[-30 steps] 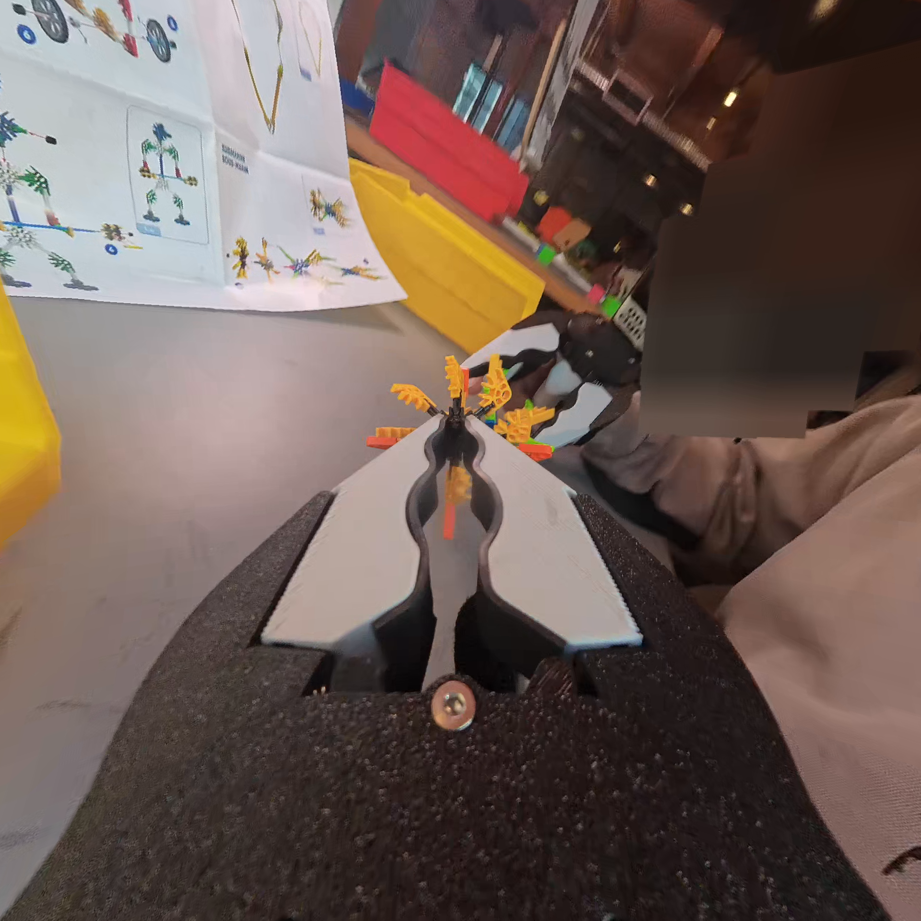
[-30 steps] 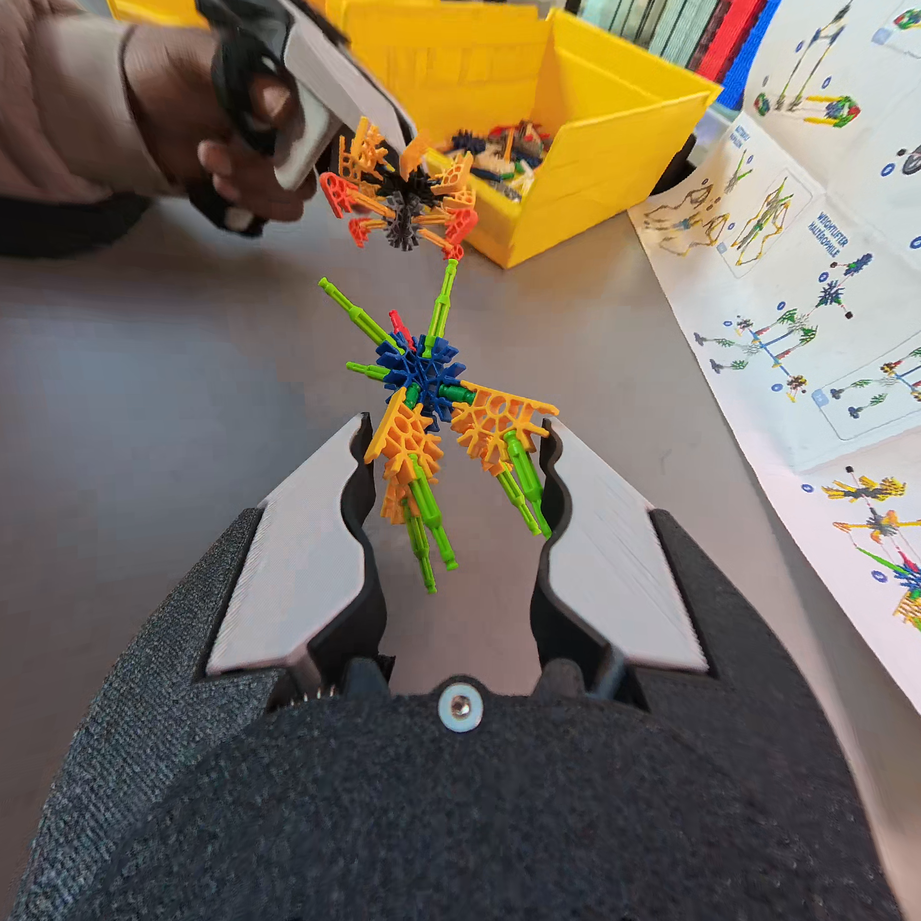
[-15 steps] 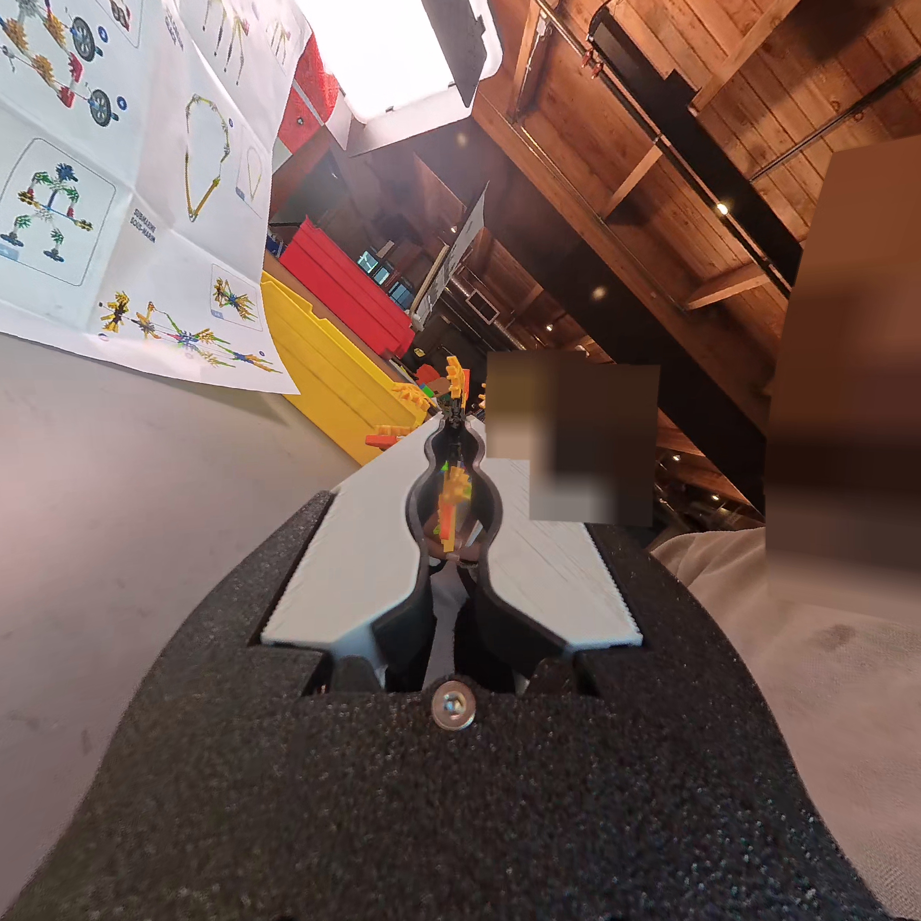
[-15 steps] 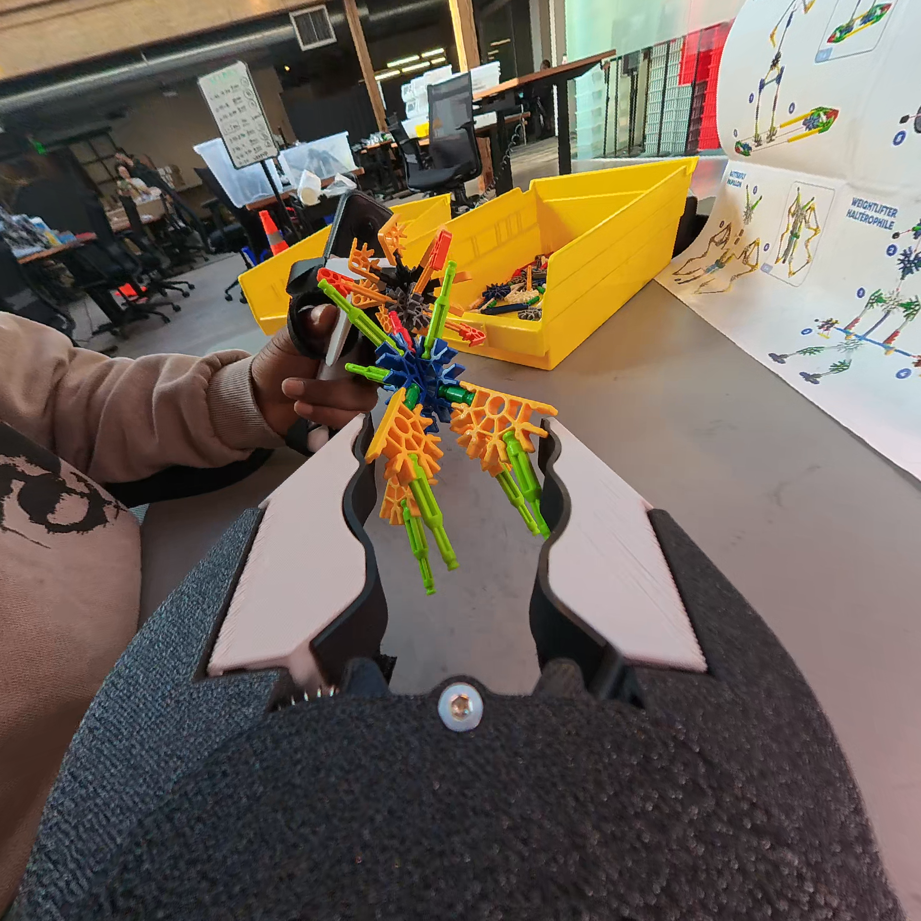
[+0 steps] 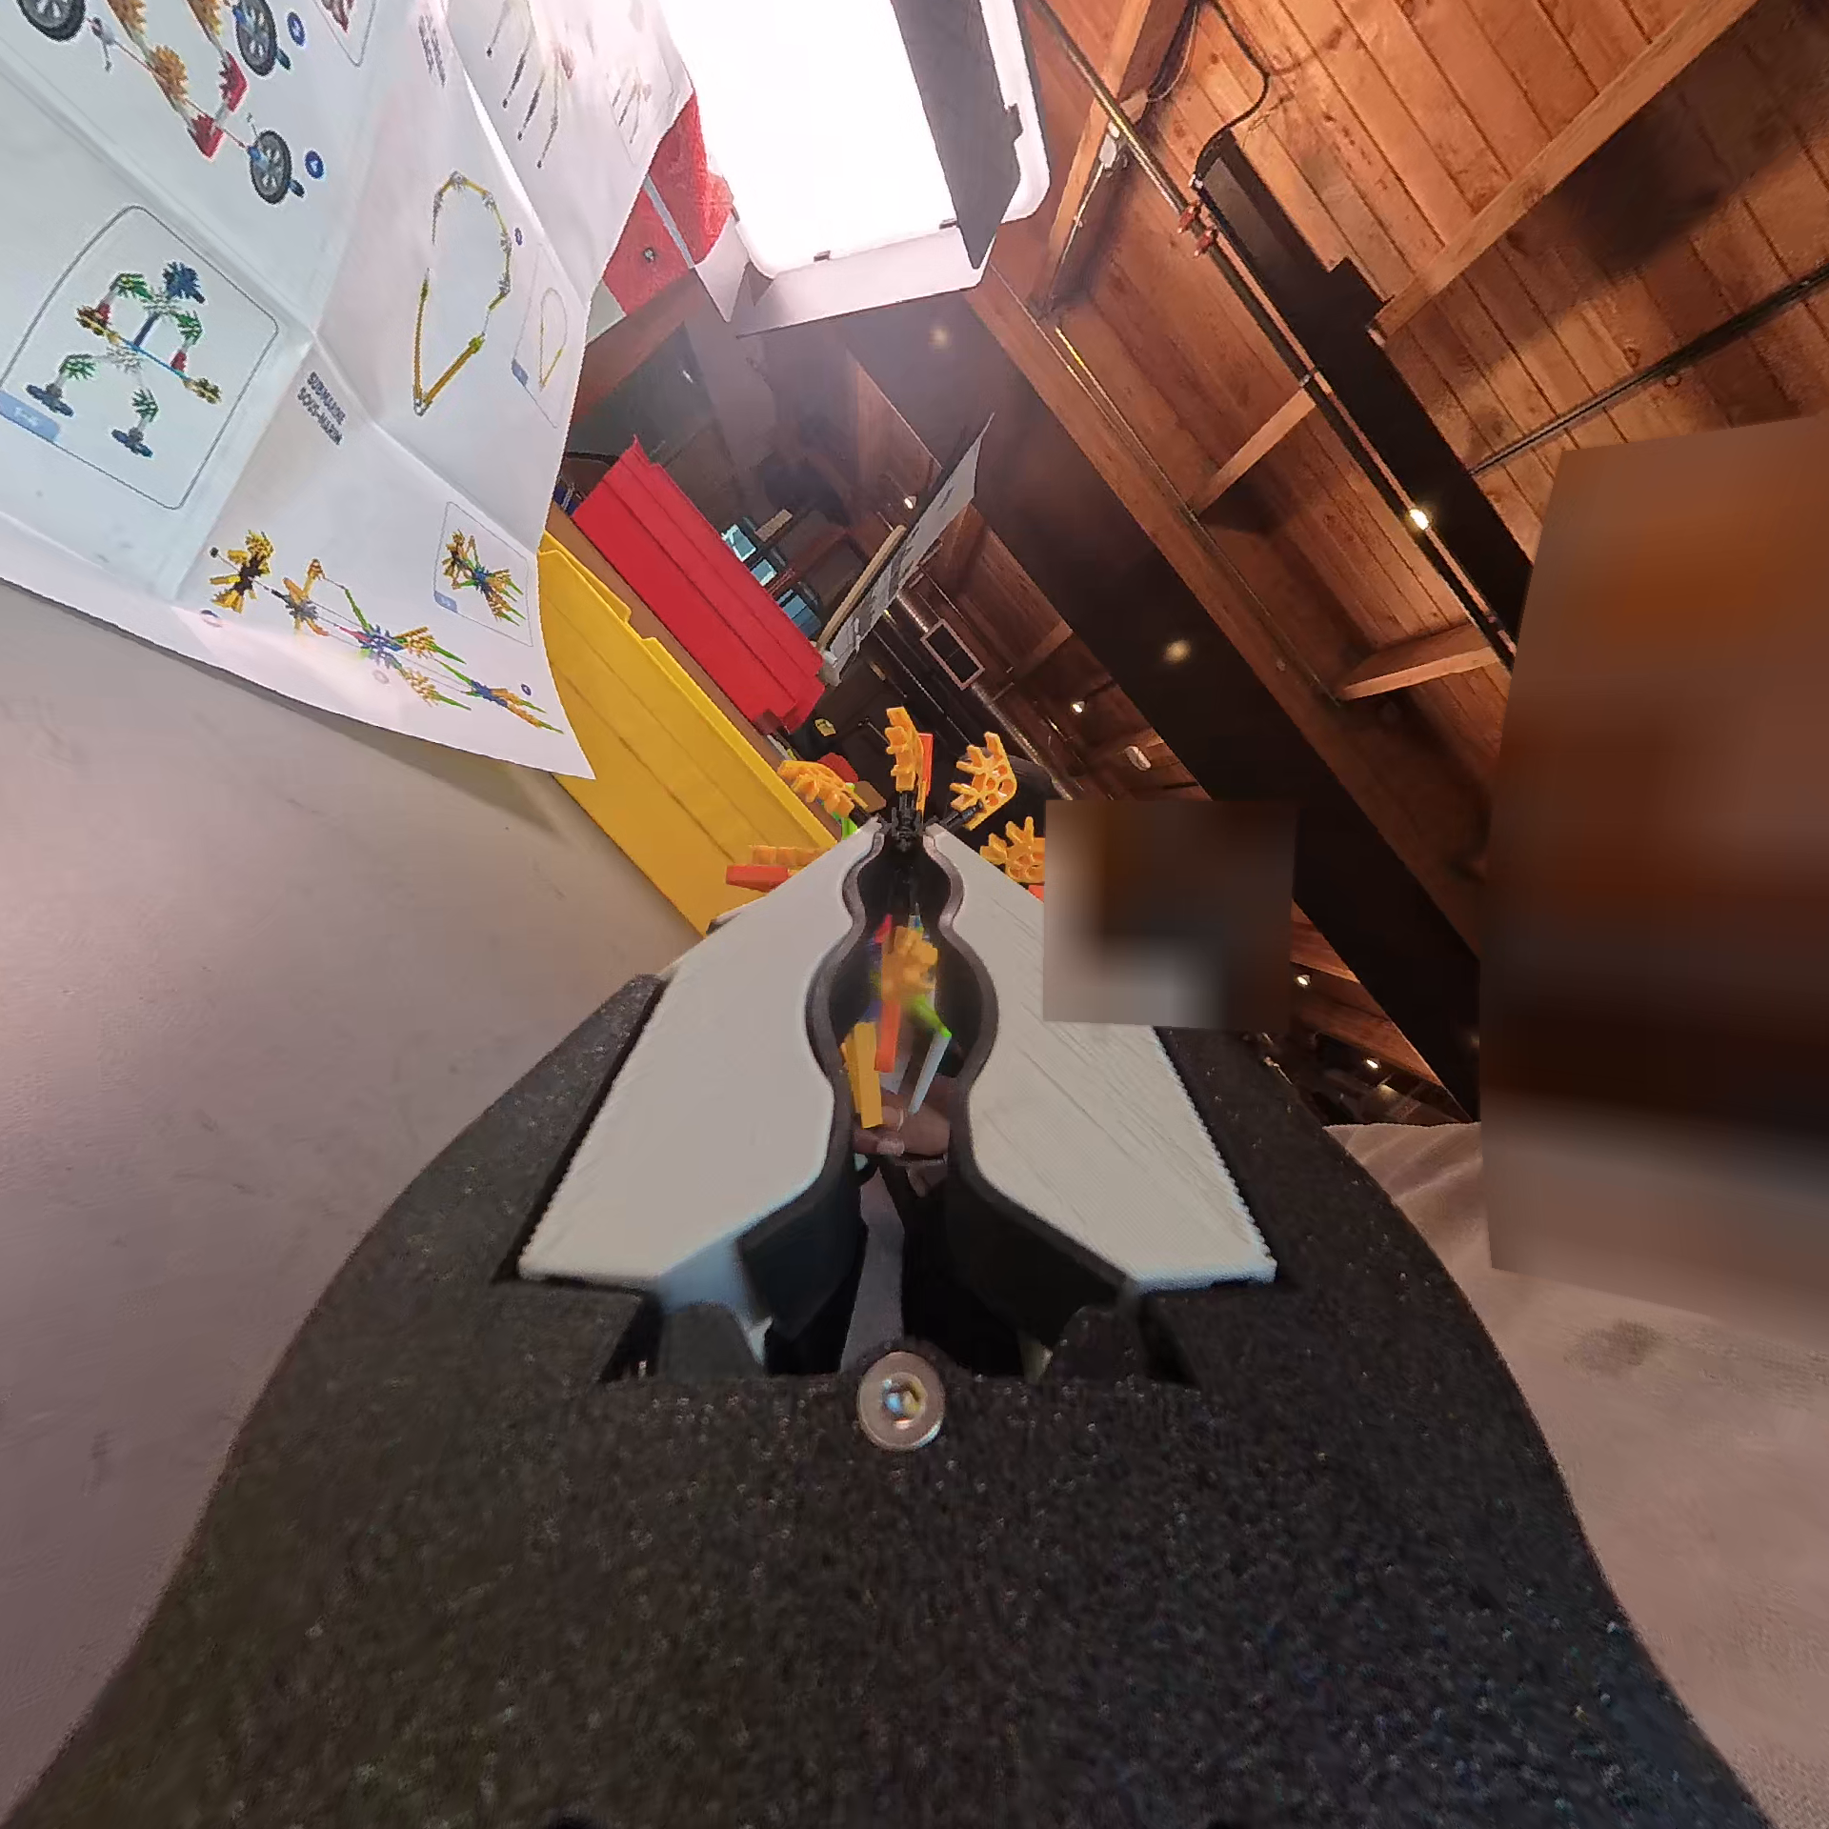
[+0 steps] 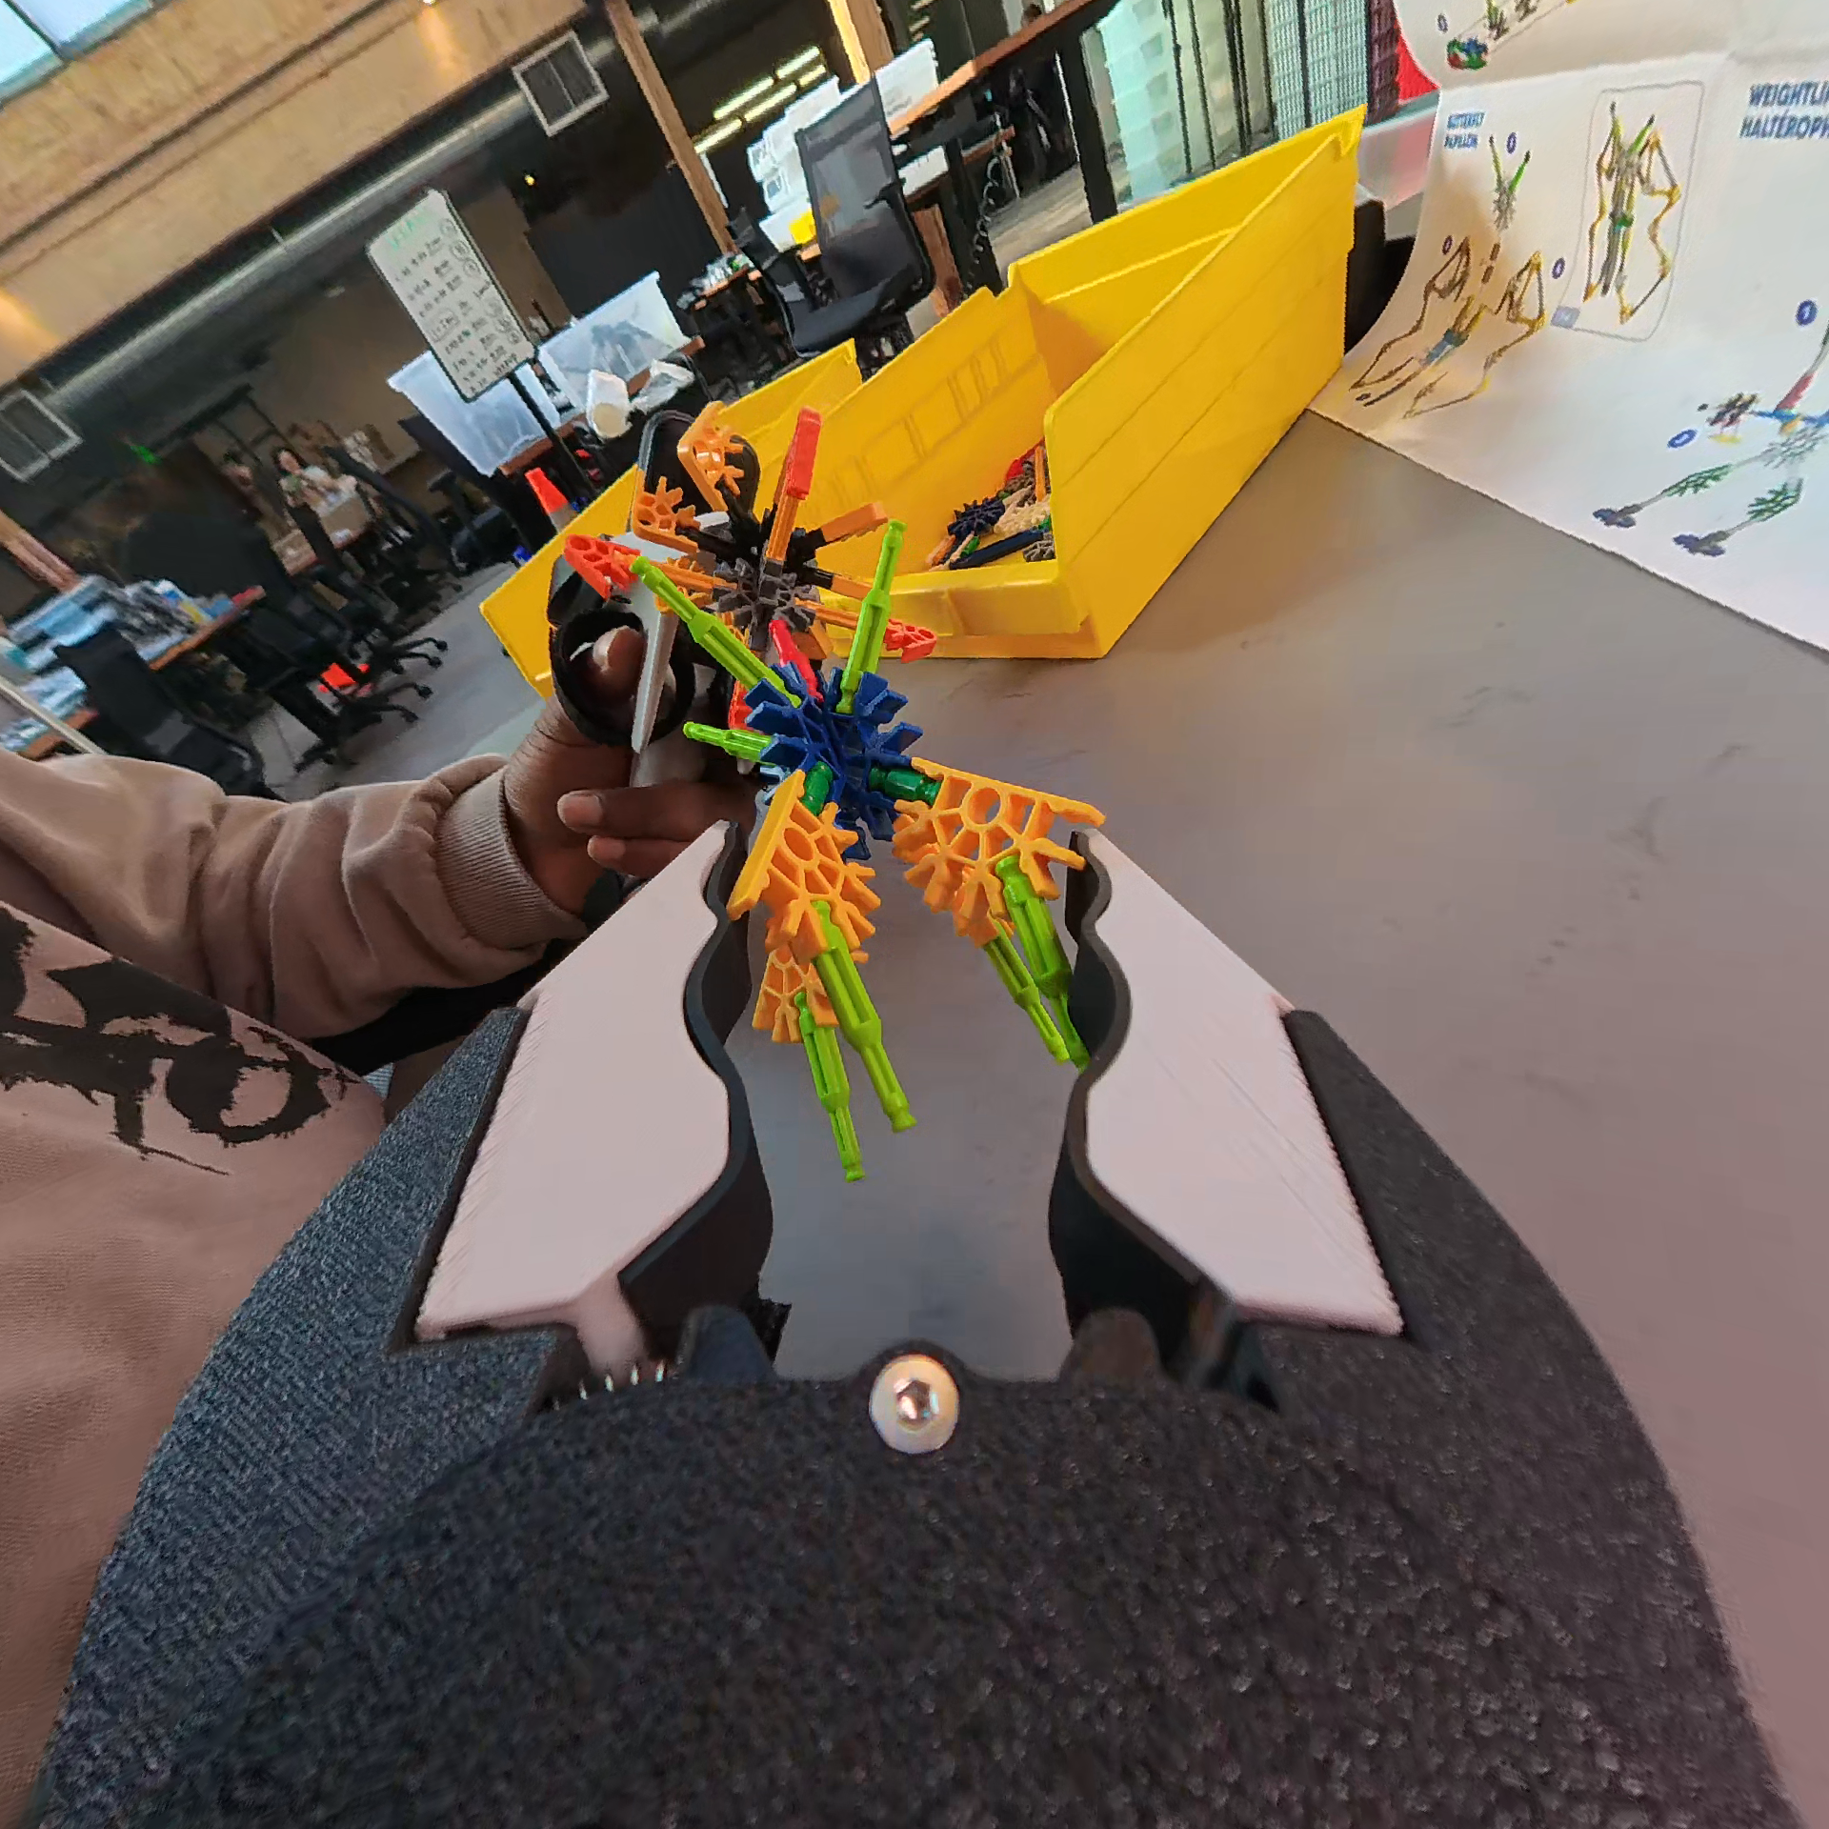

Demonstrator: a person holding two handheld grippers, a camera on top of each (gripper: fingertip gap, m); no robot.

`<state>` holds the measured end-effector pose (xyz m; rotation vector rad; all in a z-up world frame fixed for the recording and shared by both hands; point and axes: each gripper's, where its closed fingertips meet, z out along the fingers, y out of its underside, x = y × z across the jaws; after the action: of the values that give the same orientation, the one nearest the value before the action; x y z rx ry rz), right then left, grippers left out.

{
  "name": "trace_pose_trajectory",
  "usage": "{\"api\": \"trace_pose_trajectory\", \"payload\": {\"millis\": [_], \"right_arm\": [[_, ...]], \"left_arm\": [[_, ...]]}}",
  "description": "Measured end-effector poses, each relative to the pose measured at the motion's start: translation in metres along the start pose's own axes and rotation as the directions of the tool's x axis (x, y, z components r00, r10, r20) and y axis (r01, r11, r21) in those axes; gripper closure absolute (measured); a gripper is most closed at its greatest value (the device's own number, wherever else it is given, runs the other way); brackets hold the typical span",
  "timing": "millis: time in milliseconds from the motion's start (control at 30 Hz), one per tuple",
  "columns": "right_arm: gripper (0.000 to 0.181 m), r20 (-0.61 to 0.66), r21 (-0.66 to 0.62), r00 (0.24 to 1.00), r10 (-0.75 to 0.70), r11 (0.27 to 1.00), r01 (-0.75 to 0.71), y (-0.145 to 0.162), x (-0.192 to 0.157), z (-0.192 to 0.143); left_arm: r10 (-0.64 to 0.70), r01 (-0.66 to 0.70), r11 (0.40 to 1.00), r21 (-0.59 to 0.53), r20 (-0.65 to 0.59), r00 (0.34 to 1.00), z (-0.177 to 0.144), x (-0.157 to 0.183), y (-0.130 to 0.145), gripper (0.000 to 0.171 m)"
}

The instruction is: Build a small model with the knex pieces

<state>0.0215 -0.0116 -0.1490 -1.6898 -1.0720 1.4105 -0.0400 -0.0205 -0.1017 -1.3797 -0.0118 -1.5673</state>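
Above grey table (image 6: 1485,891) | left claw (image 5: 903,836) clamped on orange-black model (image 5: 906,762) | right claw (image 6: 906,851) clamped on blue-hub model (image 6: 831,737), green rods pointing camera-ward

Wooden plank ceiling (image 5: 1386,198), bright light panel (image 5: 841,129), office chairs (image 6: 861,218), desks (image 6: 1000,79)

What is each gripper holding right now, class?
Left gripper: shut on the orange-and-grey spoked piece.
Right gripper: shut on the blue-hubbed piece.

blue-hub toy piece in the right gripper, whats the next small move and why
Probably ease the blue-hub cluster toward the grey-hub cluster that the left gripper grips. The right gripper grips its orange fans, and the two clusters already sit close, green rods overlapping the grey hub.
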Motion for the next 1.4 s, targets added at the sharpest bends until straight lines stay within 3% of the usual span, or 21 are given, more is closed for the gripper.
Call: {"api": "trace_pose_trajectory", "payload": {"millis": [400,1400], "right_arm": [[0.119,0.051,-0.036,0.992,0.115,0.993,-0.113,0.008,-0.003,0.001],[0.119,0.096,-0.041,0.982,0.166,0.986,-0.162,0.009,-0.007,0.0]], "left_arm": [[0.081,-0.081,0.997,-0.01,0.006,0.997,0.001,0.004,0.001,0.169],[0.237,-0.235,0.969,-0.074,0.019,0.971,0.002,0.01,0.007,0.168]]}}
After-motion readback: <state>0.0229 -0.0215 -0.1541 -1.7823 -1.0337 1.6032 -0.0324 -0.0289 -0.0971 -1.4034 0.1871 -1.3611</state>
